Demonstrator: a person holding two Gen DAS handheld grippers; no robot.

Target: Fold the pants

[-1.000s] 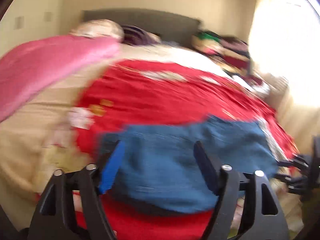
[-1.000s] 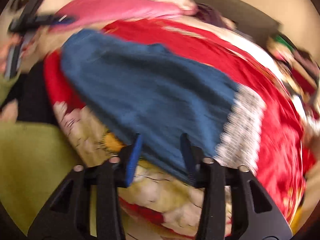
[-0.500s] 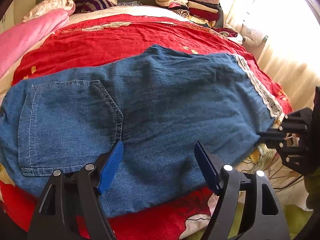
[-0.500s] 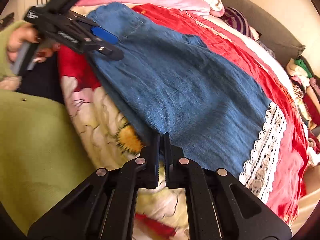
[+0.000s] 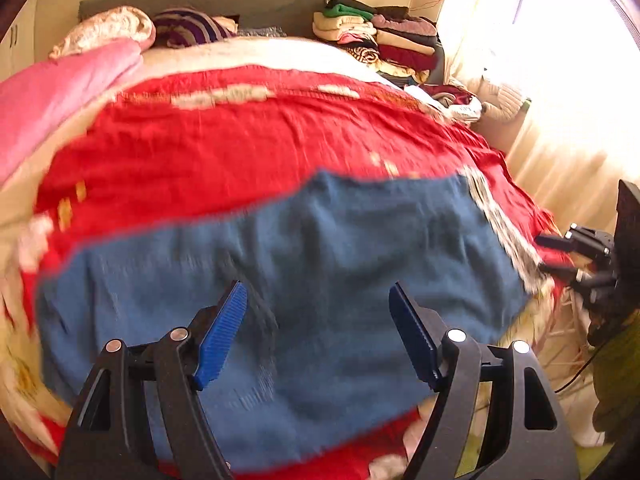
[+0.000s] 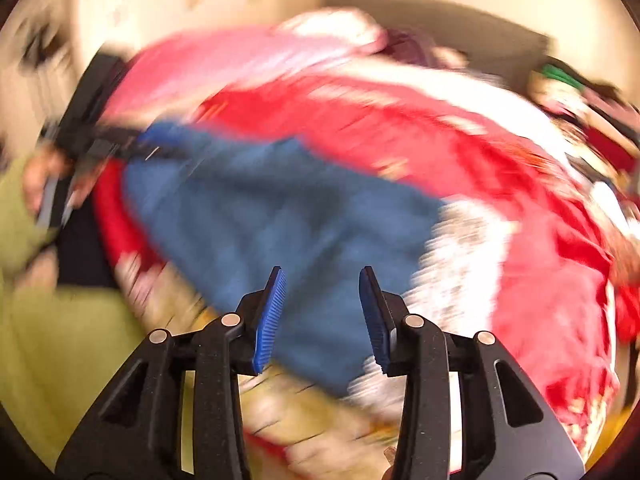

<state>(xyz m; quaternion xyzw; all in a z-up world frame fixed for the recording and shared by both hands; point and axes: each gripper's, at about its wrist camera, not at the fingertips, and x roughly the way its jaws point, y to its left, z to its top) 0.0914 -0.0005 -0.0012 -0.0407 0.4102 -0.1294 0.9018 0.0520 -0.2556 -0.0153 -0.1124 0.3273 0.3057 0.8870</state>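
Since half a second ago the right tool, then closed, has just been opening; nothing sits between its ribbed blue pads.

Left view: left tool wide open, empty, above the denim pants, flat on the red bedspread; folded clothes stacked by the headboard.

Right view: blurred; lace hem visible.

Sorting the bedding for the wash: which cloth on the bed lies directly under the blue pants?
The red cover: the pants lie flat on it, with red showing around them. The pink blanket lies apart along the bed's far left side.
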